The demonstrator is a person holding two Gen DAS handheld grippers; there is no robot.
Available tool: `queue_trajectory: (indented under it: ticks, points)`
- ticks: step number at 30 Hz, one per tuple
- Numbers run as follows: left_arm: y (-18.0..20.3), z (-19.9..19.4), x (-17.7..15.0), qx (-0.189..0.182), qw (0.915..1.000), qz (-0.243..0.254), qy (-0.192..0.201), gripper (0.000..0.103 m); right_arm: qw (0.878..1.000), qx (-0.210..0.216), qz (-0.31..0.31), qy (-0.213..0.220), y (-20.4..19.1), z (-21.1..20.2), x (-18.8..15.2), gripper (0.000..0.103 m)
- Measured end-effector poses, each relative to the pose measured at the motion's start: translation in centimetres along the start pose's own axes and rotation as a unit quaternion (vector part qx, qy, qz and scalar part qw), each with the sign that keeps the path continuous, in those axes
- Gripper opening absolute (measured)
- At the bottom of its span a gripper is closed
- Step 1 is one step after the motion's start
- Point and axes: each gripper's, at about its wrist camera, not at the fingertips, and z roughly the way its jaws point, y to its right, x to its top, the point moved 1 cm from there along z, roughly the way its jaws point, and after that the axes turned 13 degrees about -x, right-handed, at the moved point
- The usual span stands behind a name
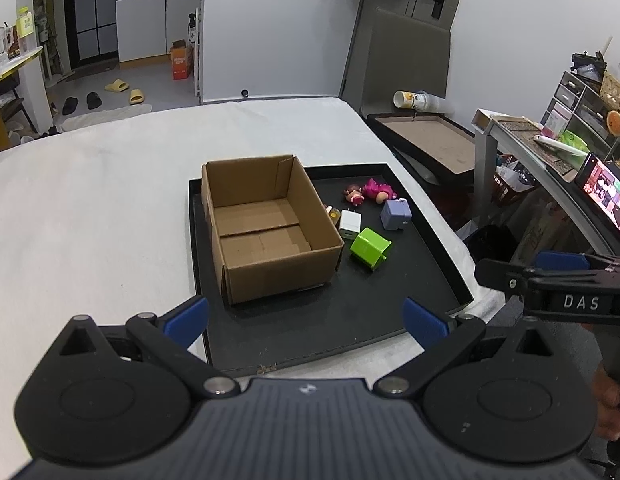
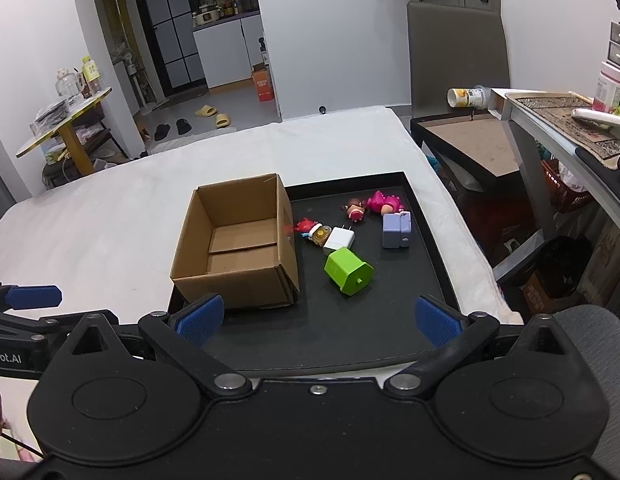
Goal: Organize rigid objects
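Note:
An empty open cardboard box [image 1: 266, 228] [image 2: 238, 244] stands on the left part of a black tray [image 1: 329, 320] [image 2: 349, 336]. To its right lie a green block [image 1: 369, 248] [image 2: 347, 271], a white charger plug [image 1: 350, 224] [image 2: 339, 239], a lilac cube [image 1: 395, 214] [image 2: 396, 230], a pink figure [image 1: 377, 189] [image 2: 385, 202], a small doll [image 1: 354, 195] [image 2: 355, 211] and a red-and-yellow toy [image 2: 313, 232]. My left gripper [image 1: 306, 322] hovers open over the tray's near edge. My right gripper [image 2: 317, 318] is open too, nothing between its fingers.
The tray rests on a white-covered table [image 1: 90, 220] [image 2: 90, 220]. Another black tray [image 1: 429, 140] [image 2: 465, 136] with a brown base and a tipped cup [image 1: 413, 100] sits at the right. A grey desk [image 1: 549, 160] and a chair back [image 2: 453, 52] stand beyond.

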Motion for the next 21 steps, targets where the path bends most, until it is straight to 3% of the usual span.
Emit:
queue_trajectory:
  ticks: [21]
  points:
    - [-1.1,0.3,1.5,-0.004,1.0000,0.003,0.006,0.103,1.000,-0.007,0.003,-0.007,0.3,1.5,0.5,0.103]
